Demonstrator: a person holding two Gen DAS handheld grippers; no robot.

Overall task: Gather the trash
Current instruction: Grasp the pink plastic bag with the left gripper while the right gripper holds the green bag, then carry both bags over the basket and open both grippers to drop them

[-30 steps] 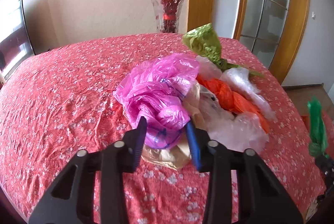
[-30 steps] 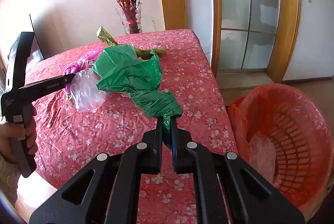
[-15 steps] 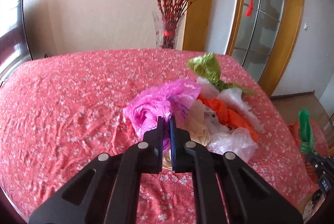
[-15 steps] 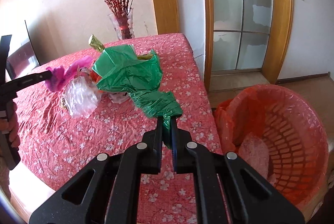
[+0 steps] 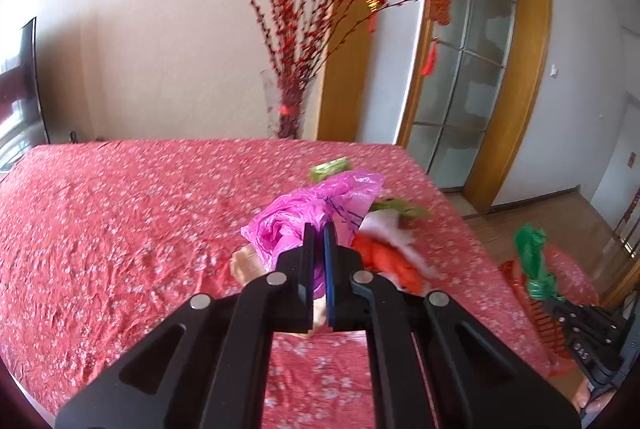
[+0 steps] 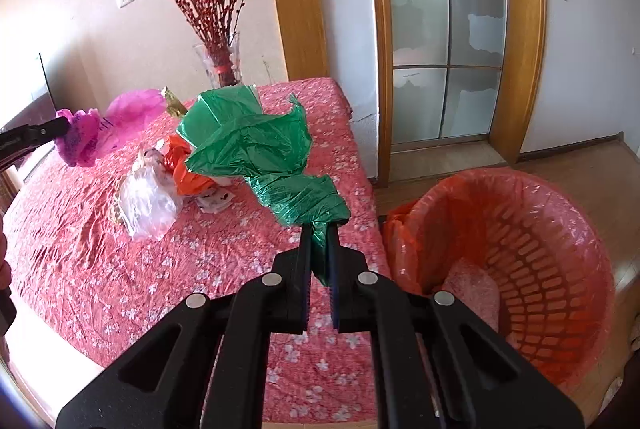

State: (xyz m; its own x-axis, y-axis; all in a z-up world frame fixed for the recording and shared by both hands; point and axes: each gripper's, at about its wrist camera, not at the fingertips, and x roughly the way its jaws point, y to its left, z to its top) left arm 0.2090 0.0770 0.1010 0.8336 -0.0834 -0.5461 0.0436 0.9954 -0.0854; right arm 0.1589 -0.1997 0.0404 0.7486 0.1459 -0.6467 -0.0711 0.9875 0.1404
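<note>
My left gripper (image 5: 319,229) is shut on a pink plastic bag (image 5: 320,205) and holds it lifted above the red flowered tablecloth (image 5: 120,229); the bag also shows at the left of the right wrist view (image 6: 108,125). My right gripper (image 6: 319,233) is shut on a green plastic bag (image 6: 256,145), held in the air by the table's right edge, left of an orange trash basket (image 6: 532,261) with a red liner. An orange bag (image 6: 184,169) and a clear bag (image 6: 146,203) lie on the table.
A glass vase with red branches (image 6: 220,65) stands at the table's far edge. A yellow-green wrapper (image 5: 330,167) lies behind the pile. A glass door with a wooden frame (image 6: 448,49) is behind the basket. Wooden floor lies to the right.
My left gripper has shut on the pink bag and lifted it off the pile. My right gripper, with the green bag, has moved nearer to the basket.
</note>
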